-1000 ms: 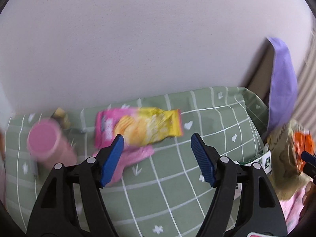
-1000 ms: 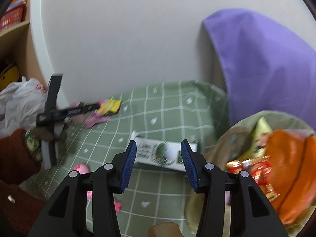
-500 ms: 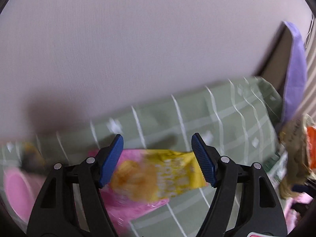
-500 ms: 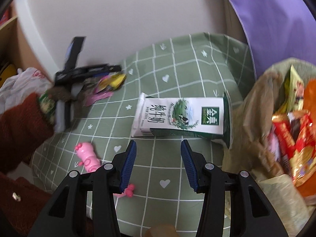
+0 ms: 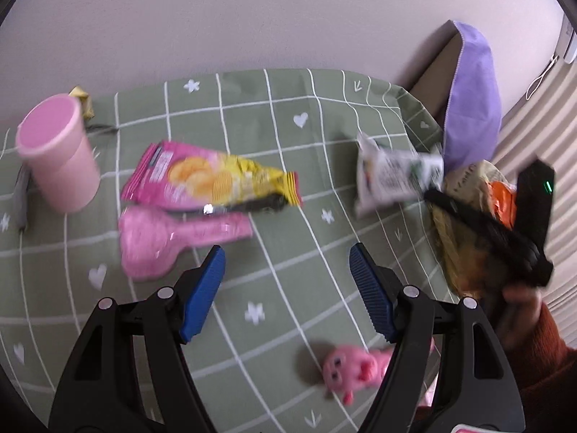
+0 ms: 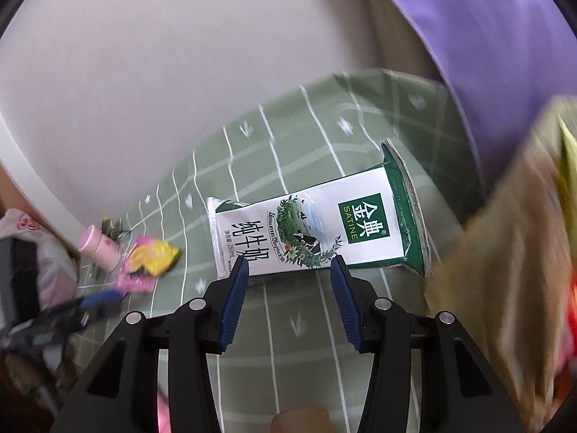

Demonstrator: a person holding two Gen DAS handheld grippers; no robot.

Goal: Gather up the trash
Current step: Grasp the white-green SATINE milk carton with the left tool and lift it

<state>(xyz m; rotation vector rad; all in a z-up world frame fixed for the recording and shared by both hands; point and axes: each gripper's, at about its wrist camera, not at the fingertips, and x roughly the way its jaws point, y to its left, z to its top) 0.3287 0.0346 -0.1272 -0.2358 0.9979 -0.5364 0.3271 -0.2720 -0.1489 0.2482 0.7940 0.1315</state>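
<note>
Partly done, judging by the brown paper bag (image 6: pixel 505 270) at the worktop's right edge, already stuffed with wrappers. Still left on the green checked cloth (image 5: pixel 288 144): milk carton (image 6: pixel 313 231), chip bag (image 5: pixel 212 180), pink wrapper (image 5: pixel 173 241). Right claw (image 6: pixel 289 265) is opening, nothing gripped, carton just ahead. Left claw (image 5: pixel 286 254) is held wide and empty, short of the chip bag.

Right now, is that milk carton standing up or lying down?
Lying down. The milk carton rests flat on its side on the green tablecloth, its printed front facing up and its green end toward the brown bag.
</note>
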